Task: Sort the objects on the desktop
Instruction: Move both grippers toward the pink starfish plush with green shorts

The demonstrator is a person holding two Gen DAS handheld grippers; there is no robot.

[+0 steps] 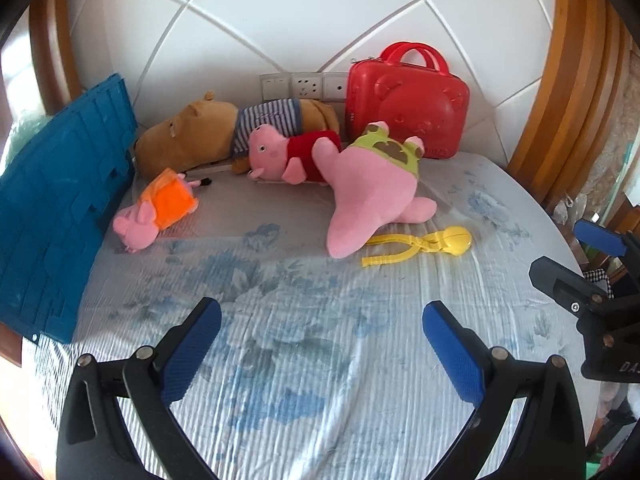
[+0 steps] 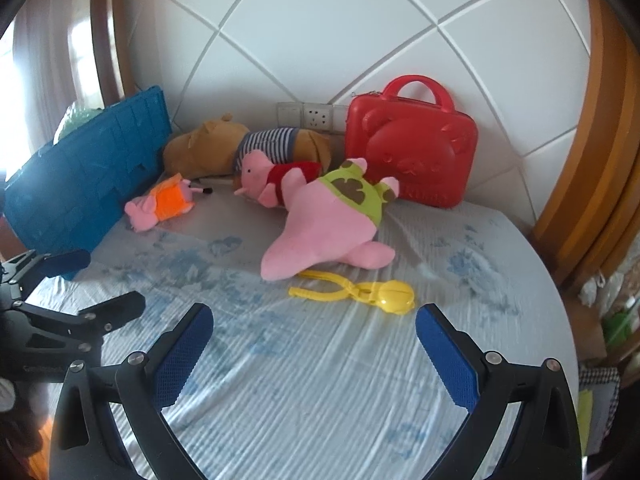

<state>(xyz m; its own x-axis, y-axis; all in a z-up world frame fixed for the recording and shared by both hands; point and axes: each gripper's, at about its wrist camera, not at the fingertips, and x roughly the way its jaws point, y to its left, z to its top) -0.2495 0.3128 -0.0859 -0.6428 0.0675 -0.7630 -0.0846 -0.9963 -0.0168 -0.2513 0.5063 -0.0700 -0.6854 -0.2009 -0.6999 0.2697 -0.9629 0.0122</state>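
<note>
Both grippers, left (image 1: 322,316) and right (image 2: 314,322), gape empty over the tablecloth (image 1: 304,360) (seemingly floral), yellow tongs (image 2: 360,290) ahead.

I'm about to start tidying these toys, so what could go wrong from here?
The pink star plush lies partly over the yellow scoop tongs, so lifting either may drag the other. It also leans on the red-shirted pig plush, which could shift. Both hand-held grippers, left and right, hang open, close together, and might collide.
</note>
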